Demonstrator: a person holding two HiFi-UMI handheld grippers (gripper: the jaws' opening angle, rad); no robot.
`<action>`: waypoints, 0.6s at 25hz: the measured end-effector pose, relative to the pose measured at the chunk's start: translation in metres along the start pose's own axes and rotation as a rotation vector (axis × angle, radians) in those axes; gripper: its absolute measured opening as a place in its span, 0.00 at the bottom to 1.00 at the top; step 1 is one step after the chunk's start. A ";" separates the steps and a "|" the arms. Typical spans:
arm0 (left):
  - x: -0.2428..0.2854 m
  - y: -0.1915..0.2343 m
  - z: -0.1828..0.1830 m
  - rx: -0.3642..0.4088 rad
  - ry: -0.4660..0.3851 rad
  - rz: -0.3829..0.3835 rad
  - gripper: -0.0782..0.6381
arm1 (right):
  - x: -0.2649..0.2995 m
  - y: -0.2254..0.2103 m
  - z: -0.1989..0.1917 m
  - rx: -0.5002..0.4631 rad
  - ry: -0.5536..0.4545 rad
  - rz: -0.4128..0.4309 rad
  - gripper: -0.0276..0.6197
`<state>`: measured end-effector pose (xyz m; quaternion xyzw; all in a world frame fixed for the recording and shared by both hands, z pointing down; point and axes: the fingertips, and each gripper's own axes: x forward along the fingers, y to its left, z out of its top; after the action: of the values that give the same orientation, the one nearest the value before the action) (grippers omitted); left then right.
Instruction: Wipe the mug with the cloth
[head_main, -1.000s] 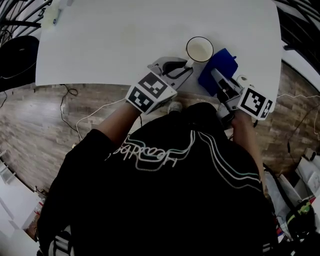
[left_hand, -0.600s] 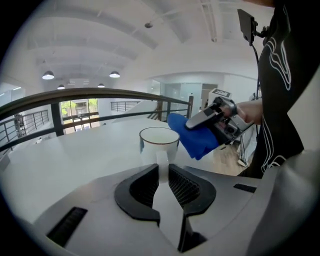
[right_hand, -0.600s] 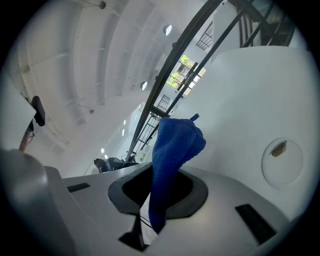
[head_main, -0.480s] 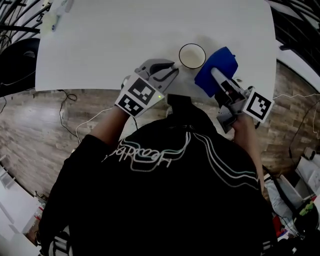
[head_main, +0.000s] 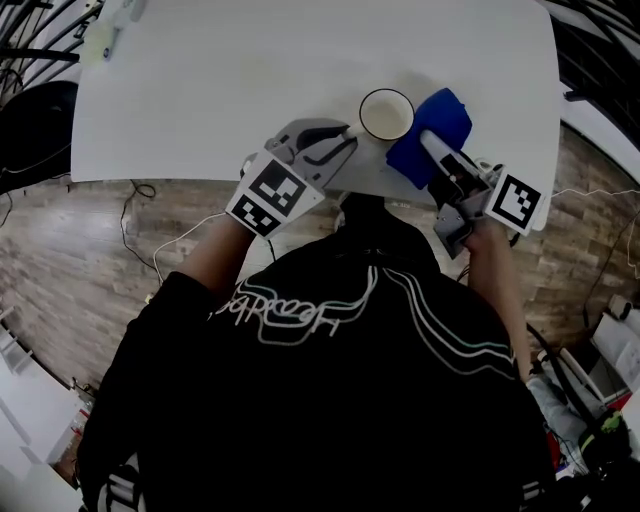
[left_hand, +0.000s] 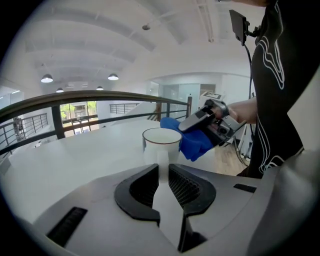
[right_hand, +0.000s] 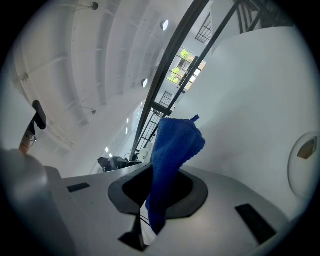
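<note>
table (head_main: 250, 80): white top with rounded corners; the work sits near its front edge, right of the middle.
mug (head_main: 386, 113): white with a dark rim, upright, mouth facing up. It is near the table's front edge, between the two grippers. Whether its base rests on the table or hangs just above it cannot be told.
handle (left_hand: 162, 167): narrow white strip on the side of the mug nearest the person, running straight into the left gripper.
left gripper (head_main: 345, 138): grey body with a marker cube at the rear, reaching in from the lower left. Its jaws are closed part way, one ribbed pad on each side of the handle, pinching it.
cloth (head_main: 447, 108): blue, coarse weave, bunched up and raised off the table at the mug's right side, just beside its outer wall. In the left gripper view it overlaps the mug's far right edge; actual contact cannot be told.
right gripper (head_main: 425, 142): grey body with a marker cube, coming in from the lower right and pointing toward the mug. Its jaws are pressed together on a fold of the cloth, which rises past the tips in a loose bunch.
black top (head_main: 330, 400): worn by the person, with pale line print; it fills the lower half of the head view.
floor (head_main: 60, 240): wood planks below the table edge, with cables (head_main: 180, 228) lying on them.
railing (left_hand: 100, 97): dark curved bar beyond the table in the left gripper view.
ceiling lights (left_hand: 46, 78): round, lit, above the railing.
</note>
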<state>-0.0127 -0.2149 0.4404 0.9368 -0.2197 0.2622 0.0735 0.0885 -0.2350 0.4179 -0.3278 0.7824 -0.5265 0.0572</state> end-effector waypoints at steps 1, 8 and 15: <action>0.000 -0.001 0.001 0.002 -0.003 -0.002 0.20 | 0.001 -0.003 -0.001 -0.012 0.011 -0.010 0.12; 0.002 -0.003 0.002 0.001 -0.013 -0.007 0.20 | 0.013 -0.025 -0.012 -0.072 0.132 -0.128 0.12; 0.001 0.003 0.000 0.021 -0.001 0.011 0.20 | 0.016 -0.035 -0.017 -0.085 0.197 -0.190 0.12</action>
<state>-0.0127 -0.2180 0.4408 0.9365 -0.2220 0.2643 0.0622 0.0843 -0.2387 0.4597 -0.3494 0.7712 -0.5254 -0.0840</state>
